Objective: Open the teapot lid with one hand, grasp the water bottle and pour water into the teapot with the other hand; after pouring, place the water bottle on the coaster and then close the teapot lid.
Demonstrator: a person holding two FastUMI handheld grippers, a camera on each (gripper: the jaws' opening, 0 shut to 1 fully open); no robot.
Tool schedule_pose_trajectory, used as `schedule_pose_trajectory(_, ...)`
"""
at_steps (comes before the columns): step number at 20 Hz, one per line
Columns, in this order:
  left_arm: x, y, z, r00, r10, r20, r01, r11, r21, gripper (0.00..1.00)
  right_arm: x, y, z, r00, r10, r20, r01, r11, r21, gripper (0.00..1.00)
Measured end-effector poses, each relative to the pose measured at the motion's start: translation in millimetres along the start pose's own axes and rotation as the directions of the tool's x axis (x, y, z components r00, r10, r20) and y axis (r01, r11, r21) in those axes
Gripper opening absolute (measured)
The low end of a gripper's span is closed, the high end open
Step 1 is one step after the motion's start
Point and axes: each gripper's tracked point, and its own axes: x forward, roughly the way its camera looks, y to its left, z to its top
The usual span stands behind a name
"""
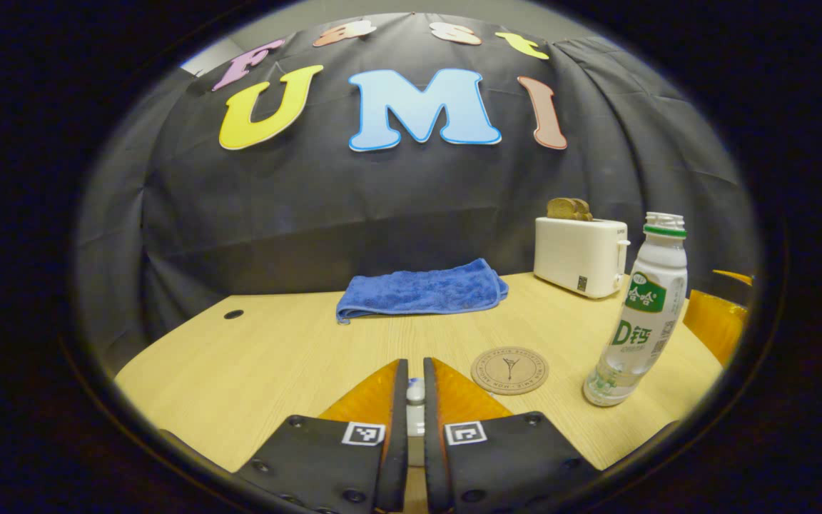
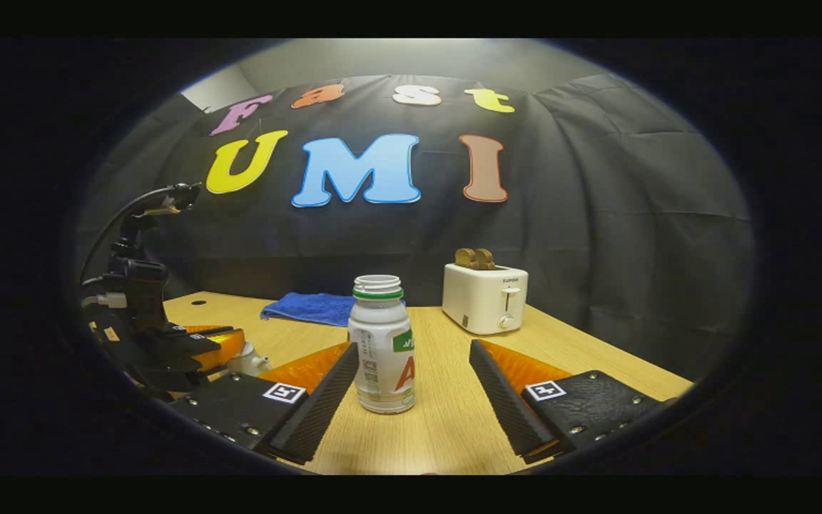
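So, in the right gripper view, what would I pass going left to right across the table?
The other gripper over a white teapot → blue towel → water bottle → white toaster with bread in its slots.

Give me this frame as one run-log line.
left gripper: shut on lid knob | right gripper: open, straddling water bottle, uncapped, upright on table | coaster: bare
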Motion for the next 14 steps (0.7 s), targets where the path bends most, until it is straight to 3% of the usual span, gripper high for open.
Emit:
schedule_pose_trajectory(1,-0.7,-0.2,0.4,1.000,-0.005,0.005,0.005,1.000,-0.010,0.19,0.8,0.4,-0.6,1.000,0.001,-0.002,-0.001,1.000,0.001,0.96)
schedule_pose_trajectory(9,-18.5,4.5,30.8,0.996,-0.050,0.075,0.056,0.995,-0.077,0.12,4.7,0.9,-10.2,0.999,0.021,-0.031,-0.019,0.999,0.036,0.96)
schedule_pose_trajectory(13,-39.0,17.5,49.9,0.993,-0.039,0.115,0.048,0.996,-0.080,0.16,7.7,5.1,-16.6,0.998,0.043,-0.052,-0.040,0.997,0.062,0.96)
schedule_pose_trajectory(14,-45.3,22.4,53.3,0.992,-0.034,0.122,0.044,0.995,-0.086,0.12,8.7,6.6,-17.3,0.997,0.051,-0.055,-0.047,0.997,0.068,0.96)
